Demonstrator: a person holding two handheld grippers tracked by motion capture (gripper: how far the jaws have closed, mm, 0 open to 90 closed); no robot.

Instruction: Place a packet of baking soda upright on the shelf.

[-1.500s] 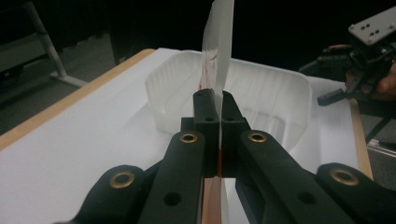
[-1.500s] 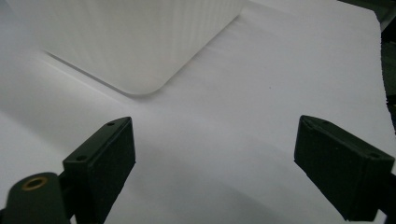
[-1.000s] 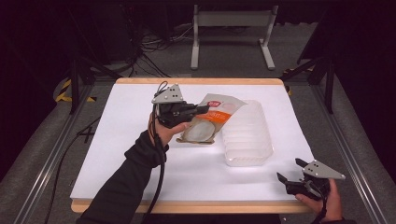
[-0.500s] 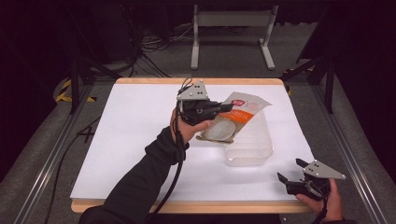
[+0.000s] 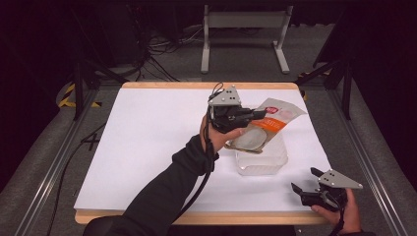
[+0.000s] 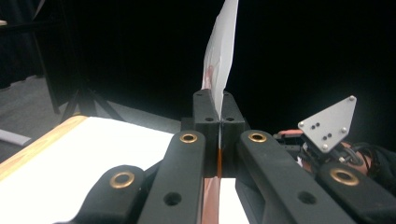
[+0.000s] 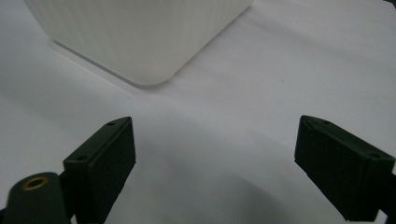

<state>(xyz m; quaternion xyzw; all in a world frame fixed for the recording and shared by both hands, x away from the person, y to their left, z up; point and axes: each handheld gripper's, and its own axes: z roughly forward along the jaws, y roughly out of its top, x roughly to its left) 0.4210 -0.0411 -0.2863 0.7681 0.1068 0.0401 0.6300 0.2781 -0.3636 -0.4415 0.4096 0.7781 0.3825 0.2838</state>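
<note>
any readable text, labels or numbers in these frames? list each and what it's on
None can be read.
Pouch held in the left gripper: red logo patch and an orange band, print too small and blurred to read.
Clear tub: no markings visible.
Right gripper, grey plate: only holes, no text.

The high view looks forward and down from above the near edge, taking in the whole tabletop [image 5: 147, 147] at mid-frame with floor beyond at the top. The left gripper view sits close behind its own jaws, facing level across the tabletop's corner at lower left toward darkness; the right hand-held gripper [image 6: 327, 135] shows at its right. The right gripper view looks steeply down, very near the tabletop, with the tub [image 7: 140, 37] at its upper left; the high view shares both.
</note>
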